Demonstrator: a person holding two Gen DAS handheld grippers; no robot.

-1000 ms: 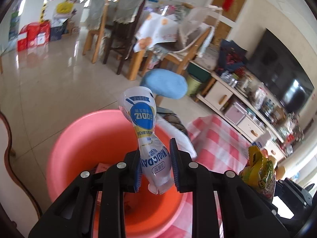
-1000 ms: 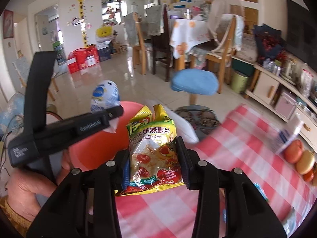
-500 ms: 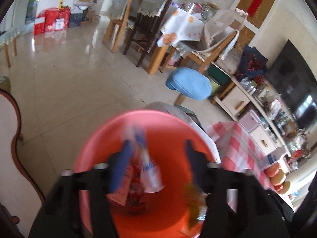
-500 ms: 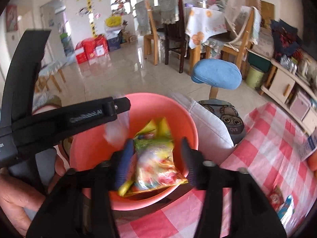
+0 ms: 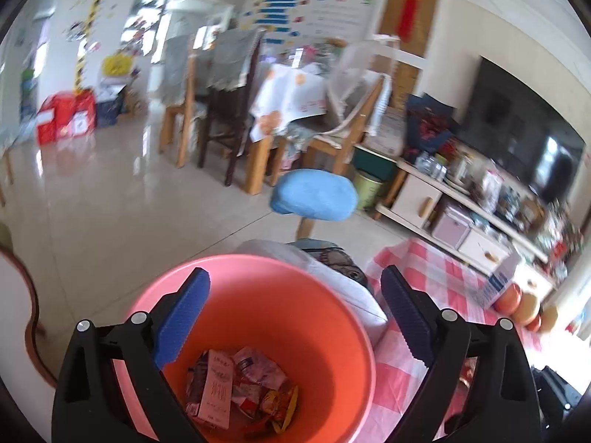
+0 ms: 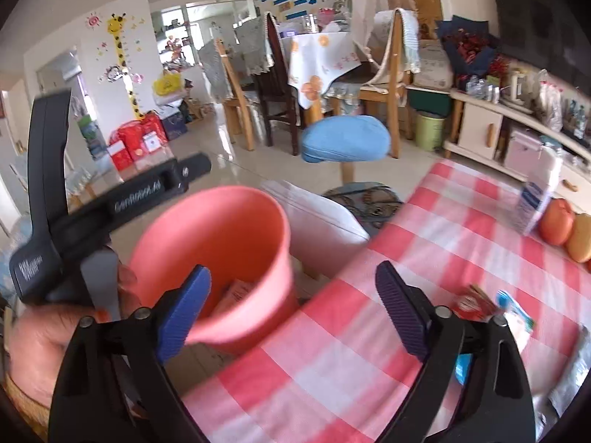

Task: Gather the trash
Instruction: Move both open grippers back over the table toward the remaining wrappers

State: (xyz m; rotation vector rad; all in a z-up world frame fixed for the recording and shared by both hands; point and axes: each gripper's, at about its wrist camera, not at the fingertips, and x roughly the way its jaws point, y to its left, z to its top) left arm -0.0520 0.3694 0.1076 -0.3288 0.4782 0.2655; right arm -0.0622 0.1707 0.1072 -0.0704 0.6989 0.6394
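Both tools are opening, nothing between their jaws: the left tool (image 5: 295, 317) above the bucket (image 5: 332, 317) of wrappers (image 5: 236, 387), the right tool (image 6: 291, 310) over the surface (image 6: 332, 369). The bucket could be knocked in reaching for remaining packets (image 6: 476, 302).

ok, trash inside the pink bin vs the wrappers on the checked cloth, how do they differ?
The trash in the pink bin, a pile of crumpled wrappers, lies heaped on its bottom; the wrappers on the checked cloth lie spread flat at the table's right edge. The bin pile is collected; the cloth ones are not yet. The pile shows a pink carton; the cloth ones show red and blue. Both are light packaging.
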